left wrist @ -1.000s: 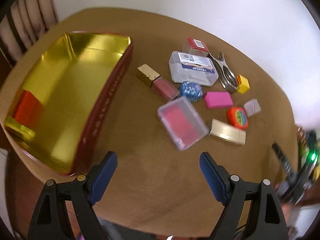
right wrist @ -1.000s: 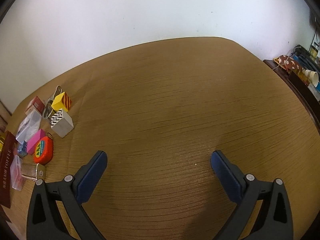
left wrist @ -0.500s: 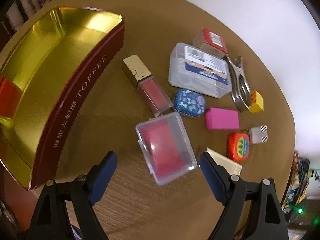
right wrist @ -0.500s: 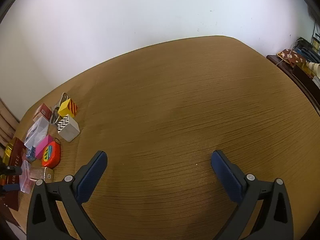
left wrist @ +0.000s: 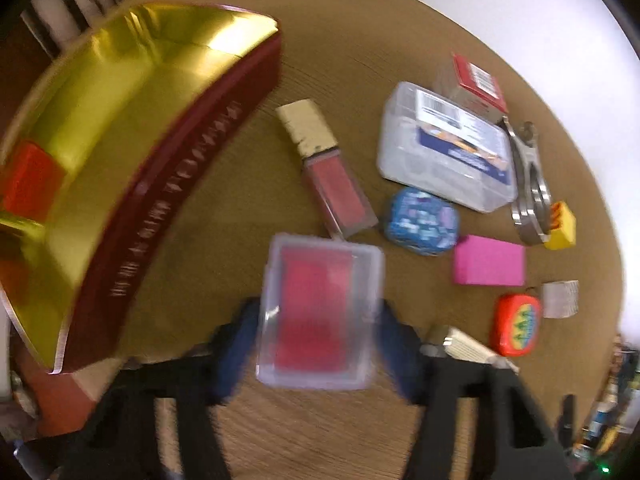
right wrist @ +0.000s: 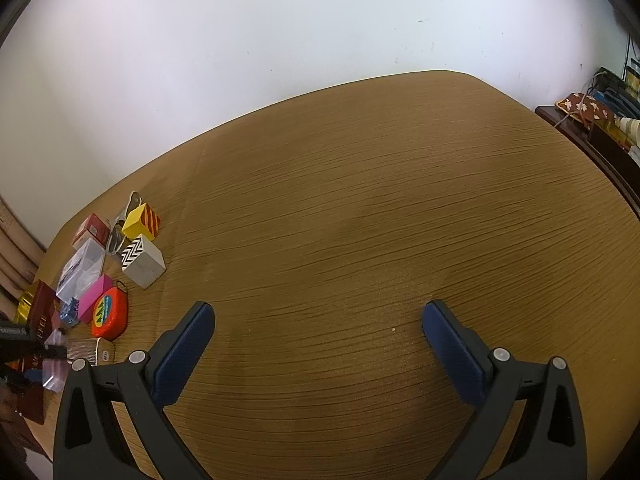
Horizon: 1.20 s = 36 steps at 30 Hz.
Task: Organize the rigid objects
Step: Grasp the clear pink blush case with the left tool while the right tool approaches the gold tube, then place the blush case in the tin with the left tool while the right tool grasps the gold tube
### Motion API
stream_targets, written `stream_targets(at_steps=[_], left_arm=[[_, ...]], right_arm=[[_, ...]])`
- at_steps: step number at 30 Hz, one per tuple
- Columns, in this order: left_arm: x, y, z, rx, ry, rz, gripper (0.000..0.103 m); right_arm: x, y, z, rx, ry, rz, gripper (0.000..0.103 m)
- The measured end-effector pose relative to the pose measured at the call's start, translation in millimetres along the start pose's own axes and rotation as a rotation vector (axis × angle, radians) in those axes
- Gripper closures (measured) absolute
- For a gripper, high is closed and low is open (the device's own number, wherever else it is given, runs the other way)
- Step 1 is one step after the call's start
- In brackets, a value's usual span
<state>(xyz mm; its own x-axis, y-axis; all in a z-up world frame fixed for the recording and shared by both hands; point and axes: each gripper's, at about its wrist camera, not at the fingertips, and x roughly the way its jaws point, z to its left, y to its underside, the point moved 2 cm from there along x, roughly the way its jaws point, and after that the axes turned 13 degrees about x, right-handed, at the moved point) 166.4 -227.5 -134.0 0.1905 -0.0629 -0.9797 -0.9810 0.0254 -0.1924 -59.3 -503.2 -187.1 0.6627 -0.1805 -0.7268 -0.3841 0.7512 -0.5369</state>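
near the table's front edge, our left gripper (left wrist: 316,344) has dropped over the clear case with the red insert (left wrist: 320,312), jaws closing around it; we're about to lift it leftward toward the gold tin (left wrist: 120,92). our right gripper (right wrist: 320,344) hangs wide, empty.

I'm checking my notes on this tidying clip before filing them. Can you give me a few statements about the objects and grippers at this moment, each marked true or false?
1. The left gripper has the clear case with the red insert between its closing jaws. True.
2. The gold-lined toffee tin holds nothing. False: a red item lies in it.
3. The right gripper grips the zigzag cube. False: its jaws are open over bare table; the zigzag cube sits off to its left.
4. The pink block lies beside the orange tape measure. True.
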Motion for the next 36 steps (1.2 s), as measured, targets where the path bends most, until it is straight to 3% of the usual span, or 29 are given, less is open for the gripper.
stream_targets(at_steps=[8, 9, 10, 11, 12, 14, 16, 19, 23, 25, 27, 31, 34, 36], left_arm=[[-16.7, 18.6, -6.6, 0.125, 0.086, -0.040, 0.048], [-24.1, 25.9, -8.4, 0.160, 0.085, -0.062, 0.048], [-29.2, 30.6, -9.0, 0.181, 0.079, -0.076, 0.048], [-35.5, 36.3, -9.0, 0.207, 0.077, -0.093, 0.048], [-42.6, 41.8, -7.6, 0.230, 0.085, -0.108, 0.048], [-53.7, 48.8, -2.9, 0.259, 0.091, -0.125, 0.048], [-67.2, 58.2, 7.0, 0.267, 0.102, -0.138, 0.048], [-89.6, 70.8, 19.2, 0.272, 0.108, -0.161, 0.048], [-112.2, 83.2, 30.0, 0.265, 0.099, -0.190, 0.048], [-118.3, 84.1, 36.7, 0.261, 0.092, -0.208, 0.047], [-125.5, 84.8, 47.4, 0.253, 0.081, -0.223, 0.047], [-136.1, 79.7, 65.7, 0.249, 0.062, -0.252, 0.047], [-144.7, 70.6, 83.8, 0.238, 0.045, -0.272, 0.047], [-146.8, 61.0, 99.7, 0.224, 0.020, -0.280, 0.047]], right_arm=[[-1.2, -1.3, 0.3, 0.001, -0.023, 0.002, 0.000], [-2.0, -2.1, 1.9, -0.012, -0.071, 0.013, 0.002], [-5.6, -1.5, 10.4, -0.068, -0.189, 0.042, 0.006], [-11.7, -0.1, 18.3, -0.124, -0.251, 0.047, 0.024], [-20.3, 1.9, 29.3, -0.201, -0.297, 0.042, 0.028], [-46.8, 11.6, 67.9, -0.447, -0.477, 0.073, 0.028], [-60.3, 23.7, 102.5, -0.657, -0.574, 0.152, 0.022], [-64.2, 43.8, 153.2, -0.936, -0.582, 0.206, 0.022], [-44.1, 64.0, 199.2, -1.123, -0.573, 0.315, 0.033], [-30.7, 75.1, 213.7, -1.186, -0.546, 0.358, 0.037], [-21.6, 87.2, 217.4, -1.226, -0.531, 0.417, 0.047], [3.1, 102.2, 229.3, -1.318, -0.450, 0.471, 0.050], [20.5, 112.2, 235.8, -1.355, -0.396, 0.520, 0.060], [32.0, 116.5, 237.5, -1.377, -0.326, 0.536, 0.074]])
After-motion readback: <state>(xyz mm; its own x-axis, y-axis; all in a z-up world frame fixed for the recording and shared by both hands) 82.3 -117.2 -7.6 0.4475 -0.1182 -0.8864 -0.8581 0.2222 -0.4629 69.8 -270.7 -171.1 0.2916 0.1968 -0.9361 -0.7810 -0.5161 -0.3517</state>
